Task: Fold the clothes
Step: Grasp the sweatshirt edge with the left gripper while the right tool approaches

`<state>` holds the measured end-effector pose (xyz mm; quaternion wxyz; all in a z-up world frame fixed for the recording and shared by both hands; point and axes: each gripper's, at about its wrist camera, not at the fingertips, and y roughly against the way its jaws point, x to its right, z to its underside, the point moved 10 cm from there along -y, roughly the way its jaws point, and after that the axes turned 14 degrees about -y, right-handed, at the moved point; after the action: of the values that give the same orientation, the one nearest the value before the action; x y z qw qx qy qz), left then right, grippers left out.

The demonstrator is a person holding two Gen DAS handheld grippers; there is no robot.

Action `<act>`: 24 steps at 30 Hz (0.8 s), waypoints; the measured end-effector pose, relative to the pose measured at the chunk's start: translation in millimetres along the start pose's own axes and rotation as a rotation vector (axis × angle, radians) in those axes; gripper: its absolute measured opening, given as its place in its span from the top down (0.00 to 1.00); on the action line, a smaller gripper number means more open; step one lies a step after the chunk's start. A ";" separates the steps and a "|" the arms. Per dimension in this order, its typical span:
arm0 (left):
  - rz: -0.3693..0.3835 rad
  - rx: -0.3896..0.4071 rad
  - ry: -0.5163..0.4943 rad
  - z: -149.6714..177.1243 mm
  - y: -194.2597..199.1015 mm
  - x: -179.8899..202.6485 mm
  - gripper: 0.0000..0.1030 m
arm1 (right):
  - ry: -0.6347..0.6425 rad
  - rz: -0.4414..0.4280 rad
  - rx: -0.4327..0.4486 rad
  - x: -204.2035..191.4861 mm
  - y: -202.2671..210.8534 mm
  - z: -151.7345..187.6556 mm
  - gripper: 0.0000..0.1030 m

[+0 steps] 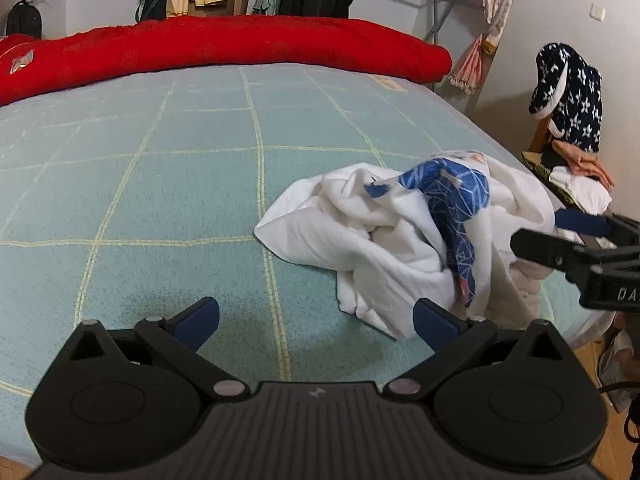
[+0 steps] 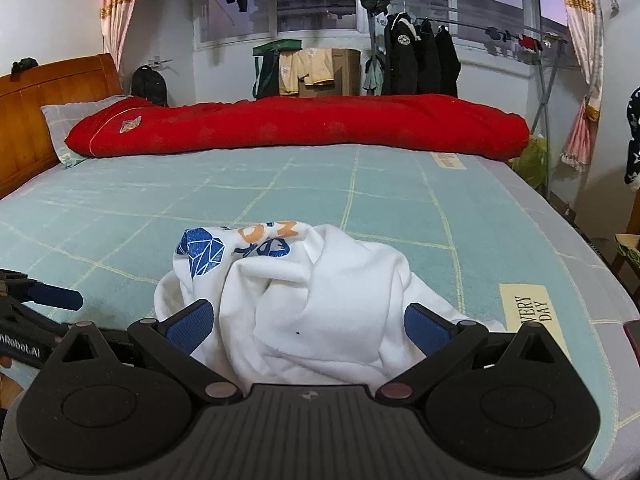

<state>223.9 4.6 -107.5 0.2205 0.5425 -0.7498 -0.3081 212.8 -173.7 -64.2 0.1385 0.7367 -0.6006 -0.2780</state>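
Note:
A crumpled white shirt (image 1: 384,236) with a blue and orange print lies in a heap on the teal checked bed sheet (image 1: 160,184). My left gripper (image 1: 316,322) is open, low over the sheet, with the shirt's near edge beside its right finger. My right gripper (image 2: 310,326) is open, its two fingers either side of the heap (image 2: 320,304), which fills the gap between them. The right gripper also shows at the right edge of the left wrist view (image 1: 576,240). The left gripper shows at the left edge of the right wrist view (image 2: 36,300).
A rolled red quilt (image 2: 296,128) lies along the far side of the bed. A wooden headboard (image 2: 40,112) and pillow are at far left. A chair with a star-patterned garment (image 1: 568,96) and folded clothes (image 1: 580,184) stands by the bed's right edge. Clothes racks line the far wall.

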 end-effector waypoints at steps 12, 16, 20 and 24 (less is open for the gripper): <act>-0.061 0.023 -0.080 -4.0 -0.7 2.4 0.01 | -0.013 0.004 -0.001 11.3 1.0 8.1 0.00; -0.090 0.079 -0.080 -14.0 6.0 4.2 0.01 | 0.001 -0.008 0.007 10.7 7.4 10.0 0.00; -0.090 0.084 -0.105 -22.0 10.0 0.3 0.01 | 0.033 -0.018 0.045 10.2 13.4 4.3 0.00; -0.075 0.054 -0.108 -25.8 8.7 -6.5 0.01 | 0.074 -0.021 0.053 5.7 11.8 -3.5 0.00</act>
<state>237.1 6.9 -83.0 0.1534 0.5585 -0.7479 -0.3243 206.0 -182.5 -56.5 0.1382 0.7560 -0.5946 -0.2361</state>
